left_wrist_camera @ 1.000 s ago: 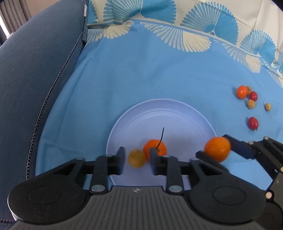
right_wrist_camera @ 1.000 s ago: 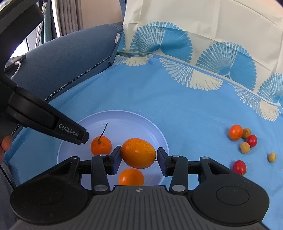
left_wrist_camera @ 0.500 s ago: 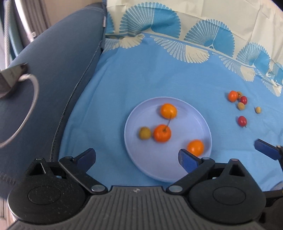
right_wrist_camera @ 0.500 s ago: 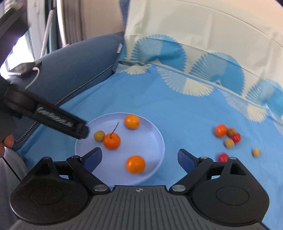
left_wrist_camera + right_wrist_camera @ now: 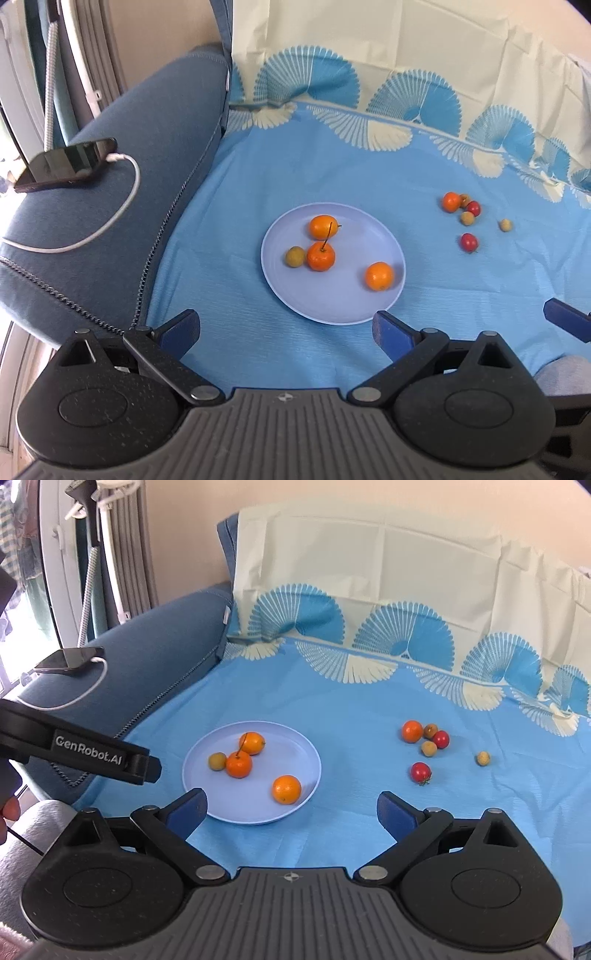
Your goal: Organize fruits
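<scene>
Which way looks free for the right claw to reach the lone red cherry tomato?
Probably yes: the right claw is open and empty, and only bare blue cloth lies before the lone red cherry tomato.

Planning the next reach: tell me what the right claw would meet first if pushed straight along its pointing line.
Probably the near rim of the plate or the blue cloth beside it; the open right claw is empty. Depth is unclear.
</scene>
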`<state>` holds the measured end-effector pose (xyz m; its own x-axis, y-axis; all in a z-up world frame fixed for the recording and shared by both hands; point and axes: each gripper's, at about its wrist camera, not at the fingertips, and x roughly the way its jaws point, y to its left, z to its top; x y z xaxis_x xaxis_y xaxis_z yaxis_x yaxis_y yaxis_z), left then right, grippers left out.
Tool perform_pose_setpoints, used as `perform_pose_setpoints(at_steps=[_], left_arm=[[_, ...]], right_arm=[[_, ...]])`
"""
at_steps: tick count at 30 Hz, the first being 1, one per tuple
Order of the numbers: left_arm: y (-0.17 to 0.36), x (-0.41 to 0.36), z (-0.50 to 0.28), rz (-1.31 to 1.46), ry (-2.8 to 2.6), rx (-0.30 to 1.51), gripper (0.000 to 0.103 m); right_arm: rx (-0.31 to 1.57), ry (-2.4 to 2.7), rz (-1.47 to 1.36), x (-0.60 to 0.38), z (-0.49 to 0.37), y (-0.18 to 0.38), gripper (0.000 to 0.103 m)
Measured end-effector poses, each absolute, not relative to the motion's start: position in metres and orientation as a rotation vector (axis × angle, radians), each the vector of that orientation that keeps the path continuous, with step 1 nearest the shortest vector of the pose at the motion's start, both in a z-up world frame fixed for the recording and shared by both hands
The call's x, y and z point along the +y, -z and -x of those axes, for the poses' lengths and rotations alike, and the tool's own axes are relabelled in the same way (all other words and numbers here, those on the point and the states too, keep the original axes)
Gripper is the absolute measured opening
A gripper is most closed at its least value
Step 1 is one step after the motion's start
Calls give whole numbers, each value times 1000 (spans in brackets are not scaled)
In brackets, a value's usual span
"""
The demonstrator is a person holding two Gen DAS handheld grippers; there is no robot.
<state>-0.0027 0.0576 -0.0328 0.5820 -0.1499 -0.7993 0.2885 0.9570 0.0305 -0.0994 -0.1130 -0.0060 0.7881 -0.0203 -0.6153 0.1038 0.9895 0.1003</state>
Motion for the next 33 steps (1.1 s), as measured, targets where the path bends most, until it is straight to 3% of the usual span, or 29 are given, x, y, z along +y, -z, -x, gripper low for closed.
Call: perform_pose_setpoints(at_steps=[15,33], left_arm=[[9,58,45,-186,284,832,101],[18,60,36,-181,284,847,101]], right_arm=[[596,77,-124,-103,146,-11,101],[616,71,-109,-99,140,-7,102]])
